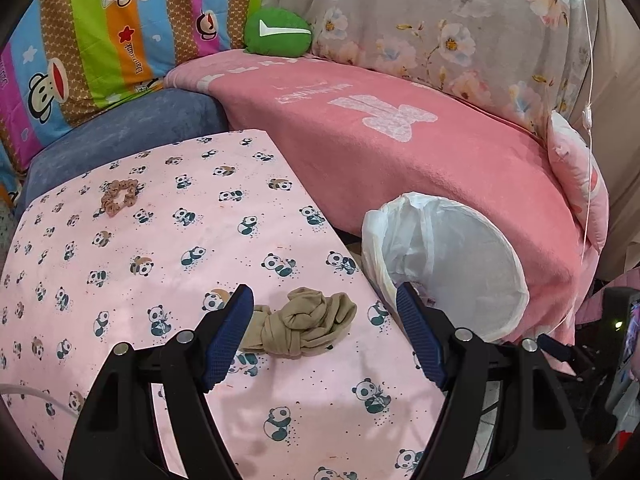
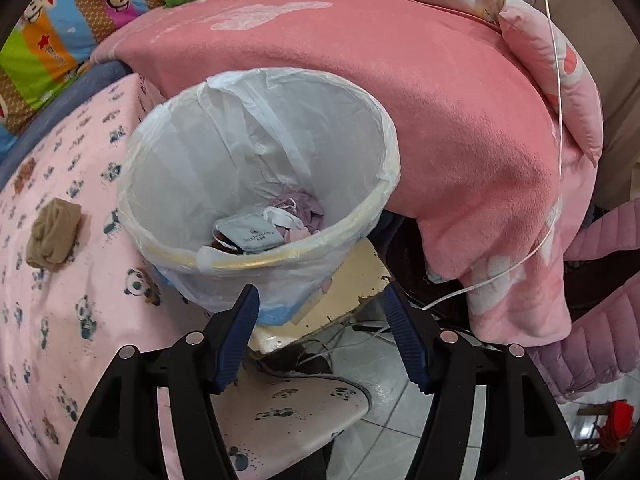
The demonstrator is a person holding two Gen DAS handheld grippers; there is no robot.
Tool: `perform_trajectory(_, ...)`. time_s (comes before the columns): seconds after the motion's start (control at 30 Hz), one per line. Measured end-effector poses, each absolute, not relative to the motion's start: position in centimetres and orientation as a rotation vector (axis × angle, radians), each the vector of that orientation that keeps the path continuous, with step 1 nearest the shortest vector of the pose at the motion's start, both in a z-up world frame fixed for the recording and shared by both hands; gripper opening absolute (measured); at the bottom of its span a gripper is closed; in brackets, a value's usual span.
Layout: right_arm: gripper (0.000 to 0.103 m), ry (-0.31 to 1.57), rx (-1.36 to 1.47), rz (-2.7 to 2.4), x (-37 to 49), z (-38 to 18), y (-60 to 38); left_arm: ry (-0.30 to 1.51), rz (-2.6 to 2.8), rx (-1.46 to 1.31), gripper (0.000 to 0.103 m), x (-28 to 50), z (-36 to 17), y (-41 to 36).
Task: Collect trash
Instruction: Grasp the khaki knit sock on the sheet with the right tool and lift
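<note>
A knotted tan stocking lies on the pink panda-print cloth, right between the open blue-padded fingers of my left gripper, which is empty. The stocking also shows in the right wrist view. A brown scrunchie lies farther back on the cloth. A bin lined with a white bag stands at the table's right edge. In the right wrist view the bin holds crumpled wrappers and tissue. My right gripper is open and empty, just in front of and below the bin's rim.
A pink blanket covers the sofa behind the bin, with floral and cartoon-print covers and a green cushion beyond. A white cable hangs at the right. Tiled floor, a worn stool and wires lie below the bin.
</note>
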State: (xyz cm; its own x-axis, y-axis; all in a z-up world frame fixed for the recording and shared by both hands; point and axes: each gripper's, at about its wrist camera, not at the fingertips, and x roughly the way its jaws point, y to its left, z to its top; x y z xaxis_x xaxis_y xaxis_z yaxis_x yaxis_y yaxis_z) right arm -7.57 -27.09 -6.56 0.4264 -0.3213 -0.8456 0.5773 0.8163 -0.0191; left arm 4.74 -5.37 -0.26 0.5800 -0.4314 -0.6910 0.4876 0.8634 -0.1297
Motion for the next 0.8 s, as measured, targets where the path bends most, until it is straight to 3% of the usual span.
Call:
perform_trajectory(0.47,0.065,0.832,0.316,-0.295,-2.3,-2.2,-19.5,0.833,-0.349,0.069,0.076,7.1,-2.9,1.3)
perform_trajectory(0.8,0.065,0.861,0.38,-0.146,3.0,-4.8,-12.9,0.854,-0.238,0.018,0.076,9.1,-4.1,6.9)
